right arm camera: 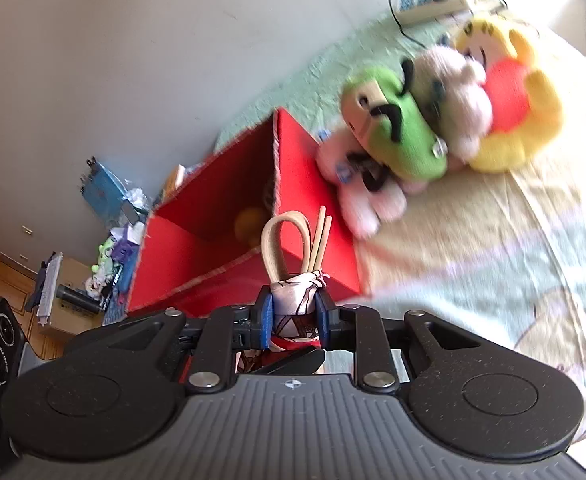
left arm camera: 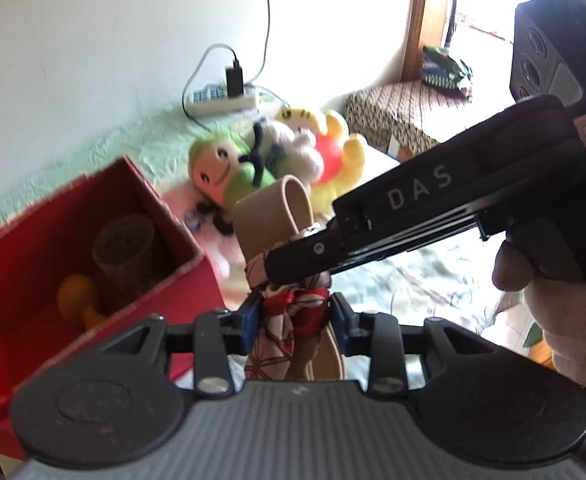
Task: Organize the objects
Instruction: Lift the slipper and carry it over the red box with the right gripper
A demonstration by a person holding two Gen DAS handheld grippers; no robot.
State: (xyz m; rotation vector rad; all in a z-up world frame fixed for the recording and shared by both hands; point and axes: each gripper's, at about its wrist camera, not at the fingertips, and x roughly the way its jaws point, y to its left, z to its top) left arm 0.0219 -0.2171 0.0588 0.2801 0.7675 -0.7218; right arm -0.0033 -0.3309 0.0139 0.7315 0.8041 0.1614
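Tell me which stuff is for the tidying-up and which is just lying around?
For the job:
- beige strap with patterned scarf, pinched by the right claw and left claw
- red box
- yellow toy and jar inside it

Lying about:
- plush toys
- power strip
- bedsheet

The left gripper (left arm camera: 295,316) is pointing steeply downward, its blue pads (left arm camera: 252,314) closing in from both sides on a knotted patterned cloth bundle (left arm camera: 293,308). The right gripper (right arm camera: 294,312) is angling down too, its pads (right arm camera: 266,314) pressing the same bundle (right arm camera: 295,300) between them. In the left wrist view the right gripper's black body (left arm camera: 433,200) is crossing in from the right, with the person's hand (left arm camera: 565,312) wrapping its handle.
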